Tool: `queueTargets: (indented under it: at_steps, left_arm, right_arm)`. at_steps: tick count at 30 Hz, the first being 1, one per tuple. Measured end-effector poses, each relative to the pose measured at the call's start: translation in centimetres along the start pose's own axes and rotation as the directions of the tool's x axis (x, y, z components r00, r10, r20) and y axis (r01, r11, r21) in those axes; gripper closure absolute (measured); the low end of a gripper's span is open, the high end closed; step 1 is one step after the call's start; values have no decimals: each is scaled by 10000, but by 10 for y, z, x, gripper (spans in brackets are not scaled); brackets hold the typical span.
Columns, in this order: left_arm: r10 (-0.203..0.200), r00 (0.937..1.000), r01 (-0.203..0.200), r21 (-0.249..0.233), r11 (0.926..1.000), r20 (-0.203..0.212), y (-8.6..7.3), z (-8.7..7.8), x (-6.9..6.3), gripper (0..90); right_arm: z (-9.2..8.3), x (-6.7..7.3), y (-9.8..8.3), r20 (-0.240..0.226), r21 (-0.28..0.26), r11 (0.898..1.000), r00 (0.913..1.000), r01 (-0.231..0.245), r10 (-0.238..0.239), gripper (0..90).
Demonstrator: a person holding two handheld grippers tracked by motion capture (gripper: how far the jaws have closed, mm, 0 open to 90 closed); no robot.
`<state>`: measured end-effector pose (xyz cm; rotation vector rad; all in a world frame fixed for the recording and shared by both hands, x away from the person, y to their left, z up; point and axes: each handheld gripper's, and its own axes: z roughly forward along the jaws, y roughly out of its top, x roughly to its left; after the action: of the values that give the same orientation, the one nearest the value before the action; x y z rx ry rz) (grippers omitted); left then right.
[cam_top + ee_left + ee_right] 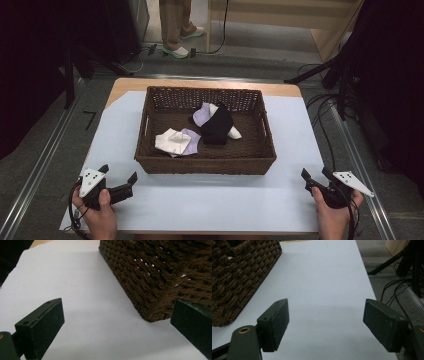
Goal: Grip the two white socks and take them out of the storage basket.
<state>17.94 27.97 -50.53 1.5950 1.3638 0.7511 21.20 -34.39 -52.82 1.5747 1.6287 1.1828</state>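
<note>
- The left gripper (119, 177) rests at the near left of the white sheet (210, 200), jaws spread with nothing between them — just beside the wicker basket (205, 164)'s near left corner.
- The right gripper (316, 175) sits at the near right, jaws also wide and empty, apart from the basket.
- Inside the basket lie a white cloth (171, 140), a lilac cloth (192, 142) and a black cloth (217, 125) — bunched near its middle.

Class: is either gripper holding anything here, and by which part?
Nothing is held. The left gripper and right gripper are both open, apart from the brown woven wicker basket.
</note>
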Motion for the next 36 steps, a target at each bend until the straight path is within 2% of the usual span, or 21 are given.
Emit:
queueTargets:
  at_steps: [5,6,10,13,17,21,26,33,36]
  left_arm:
    - [-4,10000,4,-26,10000,-14,0,0,0,0]
    - [32,10000,-32,-17,10000,3,0,-1,0,0]
    - [30,10000,-30,-77,10000,-20,0,0,-1,0]
    - [86,10000,-86,2,10000,-18,0,0,-1,0]
    - [79,10000,-79,-14,10000,-17,0,0,-1,0]
    - [91,10000,-91,-4,10000,-19,0,0,-1,0]
    - [78,10000,-78,-2,10000,-6,0,0,-1,0]
    - [78,10000,-78,-2,10000,-3,0,0,-1,0]
    - [86,10000,-86,-7,10000,-3,0,0,-1,0]
  right_arm:
    - [-1,2,1,274,-95,9996,9993,273,-271,216]
    - [-2,4,1,386,-108,9999,9992,112,-108,217]
    - [-1,5,3,196,-47,9998,9996,-211,212,235]
    - [-2,10,10,324,-55,10000,9995,-4,5,247]
    - [-4,17,22,90,-110,9999,9999,55,-54,251]
    - [-6,23,35,-86,-164,9997,9998,-177,176,254]
    - [-2,31,50,-235,-136,9999,9997,50,-53,258]
    - [3,43,70,-456,-154,9999,9990,34,-40,268]
    - [5,49,80,-554,-199,9996,9983,176,-187,272]
